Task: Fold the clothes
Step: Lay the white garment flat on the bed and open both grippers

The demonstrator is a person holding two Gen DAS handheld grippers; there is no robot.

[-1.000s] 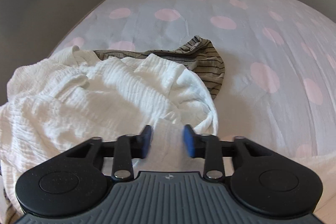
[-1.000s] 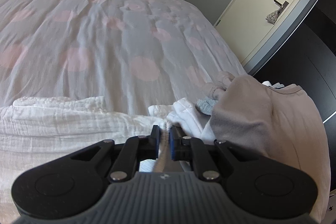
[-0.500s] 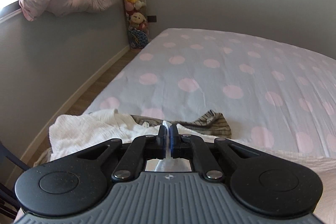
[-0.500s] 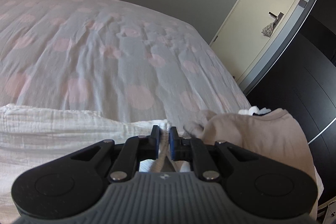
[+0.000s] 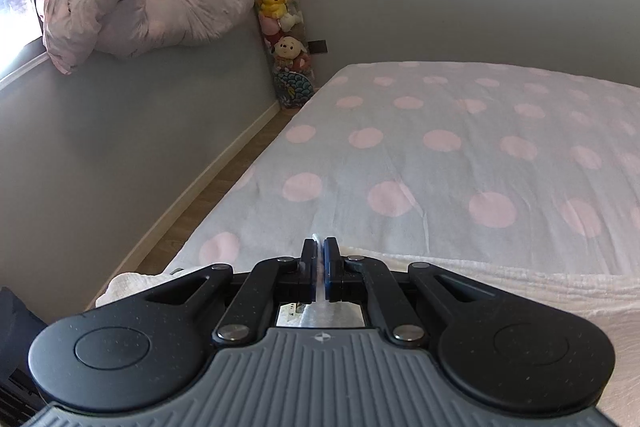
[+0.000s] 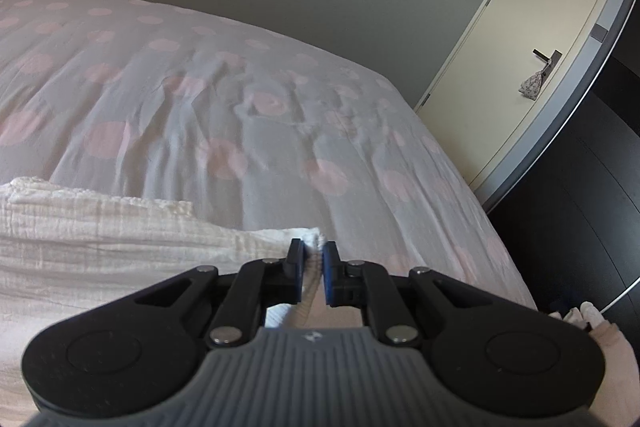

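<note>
My white crinkled cloth (image 6: 100,239) hangs stretched sideways between my tools, above the near edge of the polka-dot bed (image 5: 440,155). My left tool (image 5: 319,259) pinches one corner tight; my right tool (image 6: 312,263) clamps the other.

Left gripper (image 5: 319,259) and right gripper (image 6: 311,263): black linkage arms with silver rivets, blue finger pads, round black discs flanking a ribbed grey body (small emblem).

White crinkled cloth (image 6: 100,235), pale grey bedsheet (image 5: 460,131) with pink dots, blue gripper pads (image 6: 297,269)
</note>
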